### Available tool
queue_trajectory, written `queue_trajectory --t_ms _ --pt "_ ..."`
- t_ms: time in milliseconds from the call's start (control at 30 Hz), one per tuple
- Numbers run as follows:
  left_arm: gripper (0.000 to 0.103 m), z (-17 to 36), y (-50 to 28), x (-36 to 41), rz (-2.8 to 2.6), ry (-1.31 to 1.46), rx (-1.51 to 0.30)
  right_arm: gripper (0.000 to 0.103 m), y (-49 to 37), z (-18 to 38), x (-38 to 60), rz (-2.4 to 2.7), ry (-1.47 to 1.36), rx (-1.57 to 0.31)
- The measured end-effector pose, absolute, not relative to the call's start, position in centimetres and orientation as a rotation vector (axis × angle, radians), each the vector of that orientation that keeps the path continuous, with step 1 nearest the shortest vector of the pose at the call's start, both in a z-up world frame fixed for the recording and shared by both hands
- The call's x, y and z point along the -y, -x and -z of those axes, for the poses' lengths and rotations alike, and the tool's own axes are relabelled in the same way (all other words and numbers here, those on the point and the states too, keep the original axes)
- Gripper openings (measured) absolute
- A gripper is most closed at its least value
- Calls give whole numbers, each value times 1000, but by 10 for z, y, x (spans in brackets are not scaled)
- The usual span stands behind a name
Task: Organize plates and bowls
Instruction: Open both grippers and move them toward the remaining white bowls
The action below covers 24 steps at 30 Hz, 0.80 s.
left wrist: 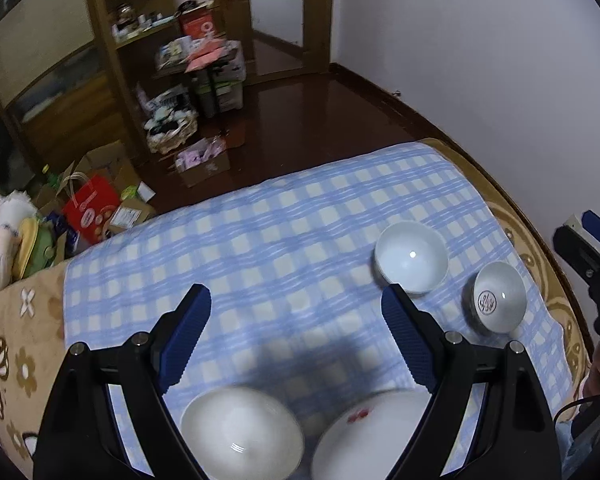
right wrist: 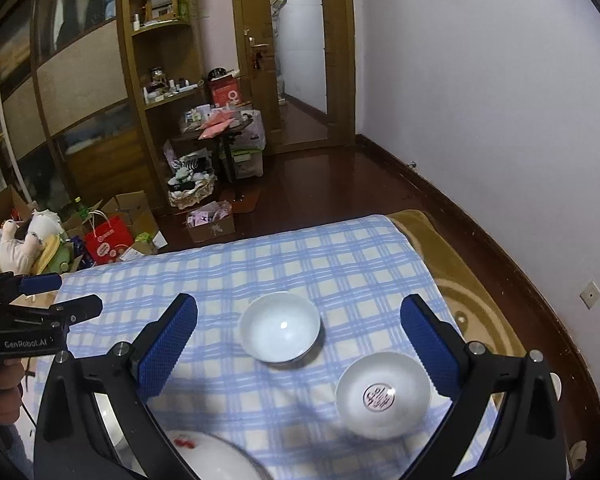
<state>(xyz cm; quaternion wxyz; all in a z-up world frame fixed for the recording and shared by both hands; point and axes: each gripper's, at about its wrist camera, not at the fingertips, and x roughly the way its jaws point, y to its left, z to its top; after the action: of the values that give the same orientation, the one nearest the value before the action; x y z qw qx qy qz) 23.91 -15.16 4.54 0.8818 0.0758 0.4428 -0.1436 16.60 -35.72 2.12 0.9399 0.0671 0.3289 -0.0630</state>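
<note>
Checked cloth [left wrist: 284, 240]: soft woven fabric in pale blue and cream squares, spread flat over a brown floral blanket [left wrist: 16, 344]; everything below is placed against this cloth.
Left gripper [left wrist: 296, 312]: black frame with ribbed dark-blue pads, held over the near part of the cloth; its fingers stand wide apart with nothing between them.
Plain near bowl [left wrist: 242, 434]: smooth glossy white ceramic, round and deep, mouth up, on the cloth's near edge below the left gripper; slightly blurred.
Plate [left wrist: 364, 436]: white, glazed, shallow and round, with a small red mark on its face; lies flat just beside the plain near bowl, on its right, at the cloth's near edge.
White far bowl [right wrist: 280, 328]: round, glossy, pale inside, upright with its mouth up; sits on the cloth's right half, farther back than the plate.
Emblem bowl [right wrist: 384, 394]: round white ceramic with a dark circular emblem printed at the bottom, mouth up; near the cloth's right edge, close beside the white far bowl but apart from it.
Long axis: every dish is round, so none shows one.
Right gripper [right wrist: 298, 330]: same black frame and textured blue pads, over the cloth's right half; fingers spread fully, empty, with the two right-hand bowls seen below them.
</note>
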Motion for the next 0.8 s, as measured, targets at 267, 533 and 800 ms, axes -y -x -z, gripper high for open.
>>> queue_trajectory --t_ms 267,533,800 --pt "86 -8 -269 192 336 -132 -934 103 -198 21 383 147 -190 -733" --pt "86 36 -300 215 386 -116 -981 103 -226 63 397 154 -223 -782" --pt "85 69 -323 222 380 -91 -1011 103 -242 95 399 137 -196 -825"
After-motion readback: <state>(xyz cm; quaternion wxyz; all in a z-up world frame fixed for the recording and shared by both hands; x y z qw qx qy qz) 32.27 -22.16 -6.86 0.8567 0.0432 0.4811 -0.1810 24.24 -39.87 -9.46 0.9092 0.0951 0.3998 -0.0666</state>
